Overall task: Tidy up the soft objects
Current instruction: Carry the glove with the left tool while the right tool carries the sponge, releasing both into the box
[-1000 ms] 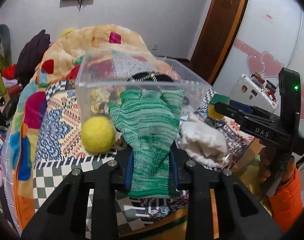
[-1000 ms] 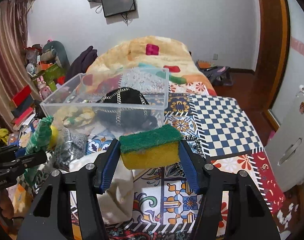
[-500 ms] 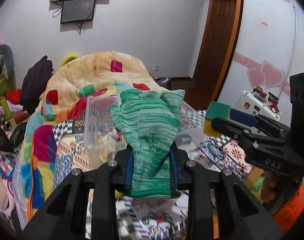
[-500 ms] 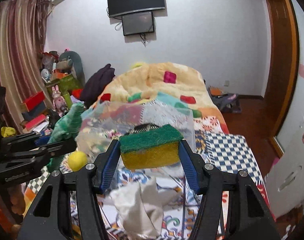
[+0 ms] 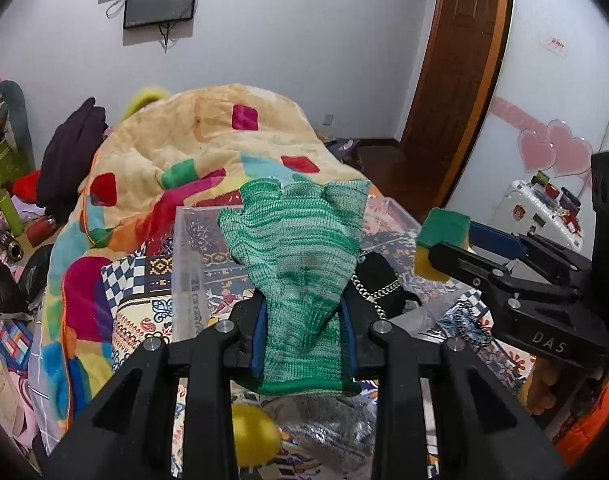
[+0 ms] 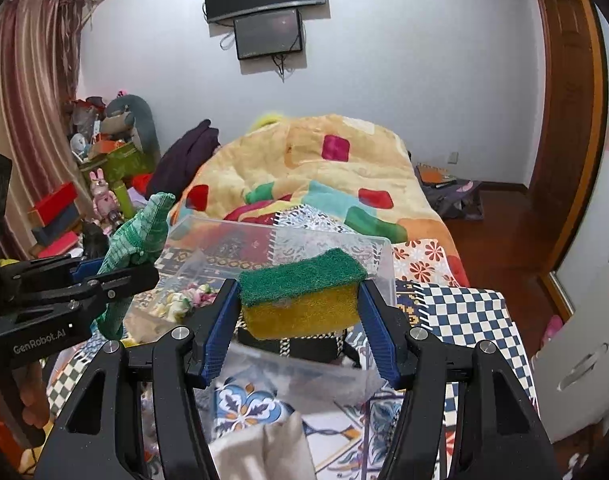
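Left gripper [image 5: 302,332] clamps a green knit glove [image 5: 300,248] by its cuff end, fingers of the glove standing up ahead of the jaws. Right gripper [image 6: 300,328] squeezes a yellow sponge with a green scouring top [image 6: 300,294] between its blue pads [image 6: 218,332].

Ahead of and below both grippers sits a clear plastic bin [image 6: 276,236] on a patterned bedspread [image 6: 464,316], a heaped quilt [image 6: 312,168] beyond it.

The glove hides much of the bin's interior in the left view; the sponge does likewise in the right view.

Left view only — a yellow ball [image 5: 254,436] and a grey cloth [image 5: 328,428] beneath the left gripper, partly cut off by its arms. Right view only — a pale cloth [image 6: 264,452] below the right gripper; a dark object with a chain [image 5: 378,284] in the bin is hard to identify.
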